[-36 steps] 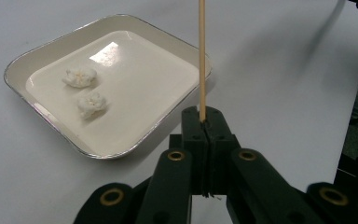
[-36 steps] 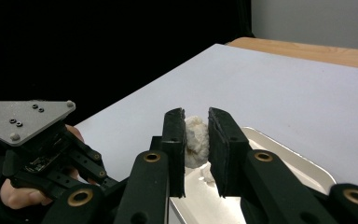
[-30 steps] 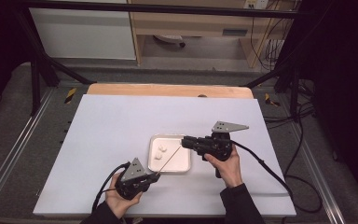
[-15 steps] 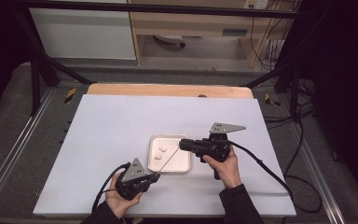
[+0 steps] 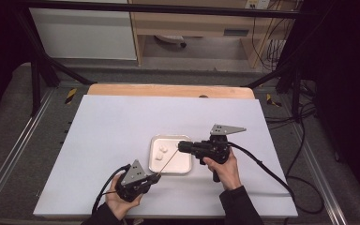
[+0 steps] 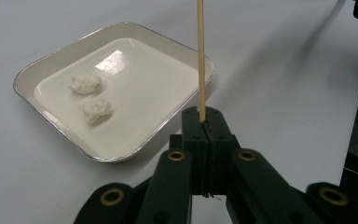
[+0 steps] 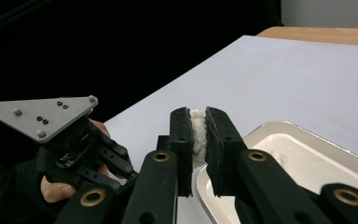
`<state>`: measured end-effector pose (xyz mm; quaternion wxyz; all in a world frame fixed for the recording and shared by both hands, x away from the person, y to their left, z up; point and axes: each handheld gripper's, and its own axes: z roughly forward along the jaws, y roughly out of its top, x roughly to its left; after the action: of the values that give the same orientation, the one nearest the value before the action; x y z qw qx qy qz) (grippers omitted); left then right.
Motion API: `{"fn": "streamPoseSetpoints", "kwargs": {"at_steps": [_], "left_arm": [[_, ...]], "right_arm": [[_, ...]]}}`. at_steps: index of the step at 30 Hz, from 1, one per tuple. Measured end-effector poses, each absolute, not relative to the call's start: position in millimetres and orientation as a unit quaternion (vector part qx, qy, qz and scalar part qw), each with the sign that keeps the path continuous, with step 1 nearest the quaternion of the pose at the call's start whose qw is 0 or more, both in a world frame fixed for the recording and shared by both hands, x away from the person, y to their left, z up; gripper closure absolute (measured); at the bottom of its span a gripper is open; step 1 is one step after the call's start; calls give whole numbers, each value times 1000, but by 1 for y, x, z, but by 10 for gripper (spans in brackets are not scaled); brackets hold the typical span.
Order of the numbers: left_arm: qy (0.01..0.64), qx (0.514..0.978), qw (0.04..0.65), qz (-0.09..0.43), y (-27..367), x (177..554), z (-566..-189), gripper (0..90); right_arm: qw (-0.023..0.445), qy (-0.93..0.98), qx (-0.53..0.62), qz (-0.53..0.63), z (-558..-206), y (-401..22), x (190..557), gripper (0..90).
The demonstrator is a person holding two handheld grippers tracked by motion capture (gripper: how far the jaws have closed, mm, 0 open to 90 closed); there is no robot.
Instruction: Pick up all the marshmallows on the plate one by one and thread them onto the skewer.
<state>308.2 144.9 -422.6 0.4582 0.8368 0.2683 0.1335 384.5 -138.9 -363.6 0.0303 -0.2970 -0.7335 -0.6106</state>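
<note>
Right gripper [image 7: 196, 133] pinched a fluffy white marshmallow [image 7: 197, 135], jaws just closing, above tray [image 5: 183, 168] at its 3 o'clock edge. Left gripper [image 6: 204, 122], at tray's 7 o'clock, clamped thin wooden skewer [image 6: 200, 60].

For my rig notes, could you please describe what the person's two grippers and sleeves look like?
Both the left gripper and the right gripper are matt black, with two flat black jaws on link bars fitted with brass-coloured pivot rings. Each carries a grey three-cornered plate on top, dotted with small screws, and trails a black cable. The person wears dark sleeves.
</note>
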Motion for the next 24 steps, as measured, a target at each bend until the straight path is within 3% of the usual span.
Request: {"fn": "streamPoseSetpoints", "kwargs": {"at_steps": [24], "left_arm": [[273, 836, 458, 129, 143, 306, -422, 889]], "right_arm": [[41, -727, -298, -617, -373, -135, 379, 820]]}}
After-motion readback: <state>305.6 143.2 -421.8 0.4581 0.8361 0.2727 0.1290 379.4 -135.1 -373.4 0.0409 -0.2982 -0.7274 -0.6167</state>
